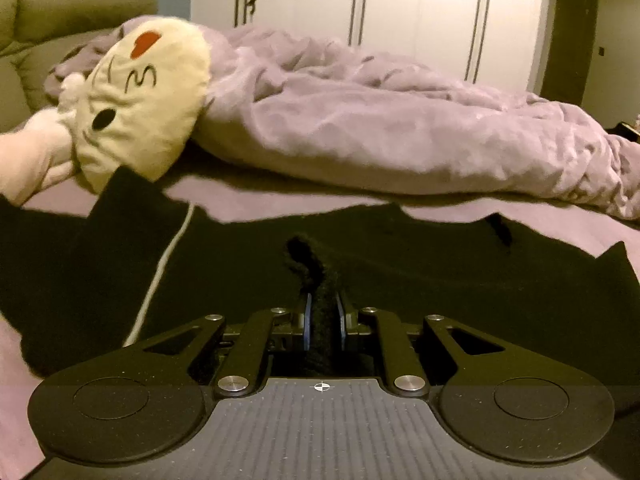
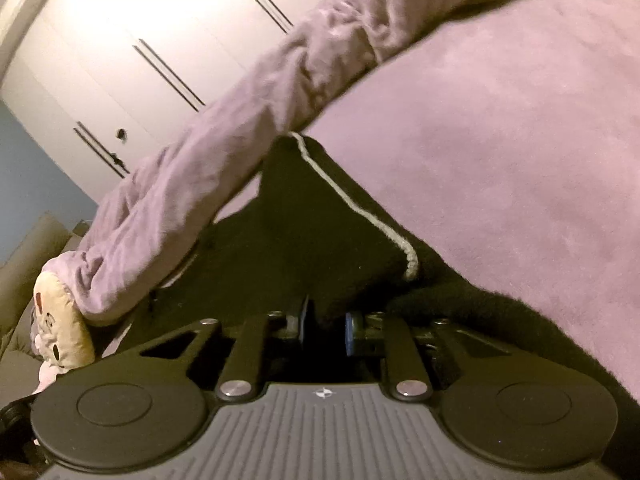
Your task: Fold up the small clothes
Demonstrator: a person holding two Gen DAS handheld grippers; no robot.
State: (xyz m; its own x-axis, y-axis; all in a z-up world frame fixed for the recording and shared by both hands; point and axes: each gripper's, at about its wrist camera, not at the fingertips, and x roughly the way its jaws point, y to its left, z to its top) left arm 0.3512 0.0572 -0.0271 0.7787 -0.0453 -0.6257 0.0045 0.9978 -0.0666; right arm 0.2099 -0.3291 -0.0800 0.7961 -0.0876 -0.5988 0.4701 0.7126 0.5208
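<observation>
A black garment (image 1: 420, 264) with a white side stripe (image 1: 168, 256) lies spread on the purple bed sheet (image 1: 280, 196). My left gripper (image 1: 324, 320) is shut on a pinched fold of the black fabric at its near edge. In the right wrist view the same black garment (image 2: 304, 216) with its pale stripe (image 2: 360, 204) runs away from me. My right gripper (image 2: 326, 326) is shut on the garment's near edge, low on the bed.
A crumpled purple duvet (image 1: 380, 128) lies across the bed behind the garment. A cream plush pillow with a face (image 1: 140, 96) sits at the left. White wardrobe doors (image 1: 400, 8) stand behind. The purple sheet (image 2: 500, 140) fills the right of the right wrist view.
</observation>
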